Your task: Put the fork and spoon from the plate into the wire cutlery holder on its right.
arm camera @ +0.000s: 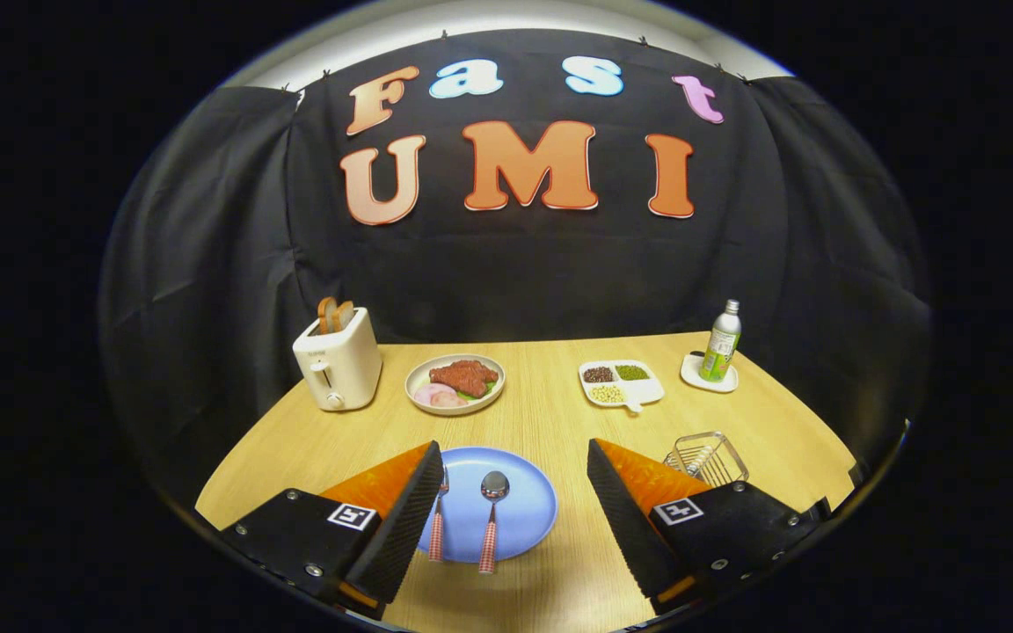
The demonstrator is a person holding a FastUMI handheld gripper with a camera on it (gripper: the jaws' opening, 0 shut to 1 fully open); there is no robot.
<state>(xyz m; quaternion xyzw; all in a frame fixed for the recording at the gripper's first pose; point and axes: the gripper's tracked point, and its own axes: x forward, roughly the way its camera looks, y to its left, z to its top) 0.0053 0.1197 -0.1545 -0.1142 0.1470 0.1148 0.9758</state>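
A blue plate [520,510] lies on the wooden table between my fingers. On it rest a spoon [491,519] and, to its left, a fork [438,526], both with checked red handles pointing toward me; the fork's head is partly hidden behind the left finger. The wire cutlery holder [707,458] stands to the right of the plate, just beyond the right finger. My gripper [515,457] hangs above the plate, open wide, with nothing held between its fingers.
At the back of the table stand a cream toaster [337,359] with bread slices, a plate of meat [455,383], a divided dish of beans [619,384] and a bottle [721,343] on a coaster. The table edge curves close behind the holder.
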